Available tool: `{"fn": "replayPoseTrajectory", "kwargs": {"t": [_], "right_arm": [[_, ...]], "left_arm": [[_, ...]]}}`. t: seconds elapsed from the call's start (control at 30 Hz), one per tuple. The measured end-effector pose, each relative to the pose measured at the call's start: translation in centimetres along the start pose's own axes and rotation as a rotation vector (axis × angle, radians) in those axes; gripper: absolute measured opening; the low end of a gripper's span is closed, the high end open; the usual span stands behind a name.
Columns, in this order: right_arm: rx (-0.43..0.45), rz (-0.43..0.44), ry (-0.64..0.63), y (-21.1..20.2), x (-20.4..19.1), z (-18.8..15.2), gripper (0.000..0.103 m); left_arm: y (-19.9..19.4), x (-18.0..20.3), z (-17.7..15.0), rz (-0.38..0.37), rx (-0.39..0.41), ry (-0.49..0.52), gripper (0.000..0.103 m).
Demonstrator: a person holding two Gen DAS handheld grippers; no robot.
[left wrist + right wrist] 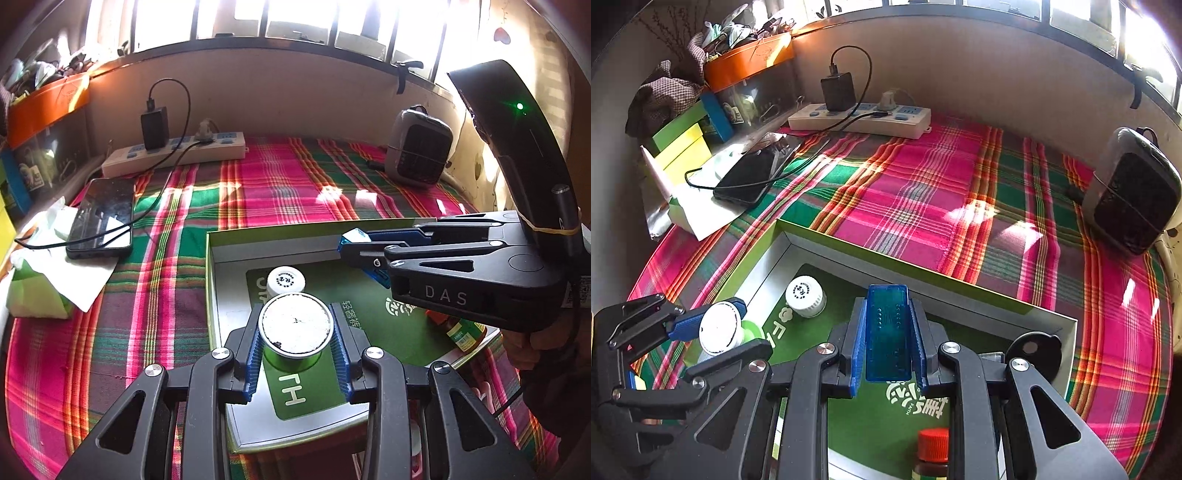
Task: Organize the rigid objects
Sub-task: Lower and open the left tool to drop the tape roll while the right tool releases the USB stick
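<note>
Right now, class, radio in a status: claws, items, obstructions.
Left claw shut on green can. Right claw shut on blue case. Both over box. White bottle just ahead of can.

The right gripper [888, 332] is clamped on a translucent blue plastic rectangular case [888, 332], holding it over the shallow green-lined cardboard box [849, 247]. Off to the left, the left gripper [720, 332] pinches a green can with a white lid [721, 328]. A small white-capped bottle [806, 296] stands inside the box, and a red-capped brown bottle [932, 452] sits at the bottom edge.
</note>
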State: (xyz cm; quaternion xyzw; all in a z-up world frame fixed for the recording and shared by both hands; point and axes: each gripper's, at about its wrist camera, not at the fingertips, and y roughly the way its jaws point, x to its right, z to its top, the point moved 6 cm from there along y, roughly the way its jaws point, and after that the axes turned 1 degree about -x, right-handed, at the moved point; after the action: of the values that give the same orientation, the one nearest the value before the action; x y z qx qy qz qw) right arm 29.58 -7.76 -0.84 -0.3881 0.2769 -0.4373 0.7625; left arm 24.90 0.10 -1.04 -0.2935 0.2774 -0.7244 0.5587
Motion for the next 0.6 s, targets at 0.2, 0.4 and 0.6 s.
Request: {"fn": "replayPoseTrajectory", "kwargs": {"t": [0.2,0.4,0.6], "right_arm": [[-0.033,0.012,-0.016,1.8,-0.7,0.4,0.023],[-0.05,0.018,-0.03,3.0,-1.2,0.7,0.023],[-0.059,0.025,-0.041,3.6,-1.7,0.8,0.023]], "left_arm": [[0.9,-0.5,-0.2,0.004,-0.019,-0.009,0.032],[1.2,-0.5,0.0,0.007,-0.014,0.002,0.032],[1.4,-0.3,-0.1,0.004,-0.01,0.008,0.032]]}}
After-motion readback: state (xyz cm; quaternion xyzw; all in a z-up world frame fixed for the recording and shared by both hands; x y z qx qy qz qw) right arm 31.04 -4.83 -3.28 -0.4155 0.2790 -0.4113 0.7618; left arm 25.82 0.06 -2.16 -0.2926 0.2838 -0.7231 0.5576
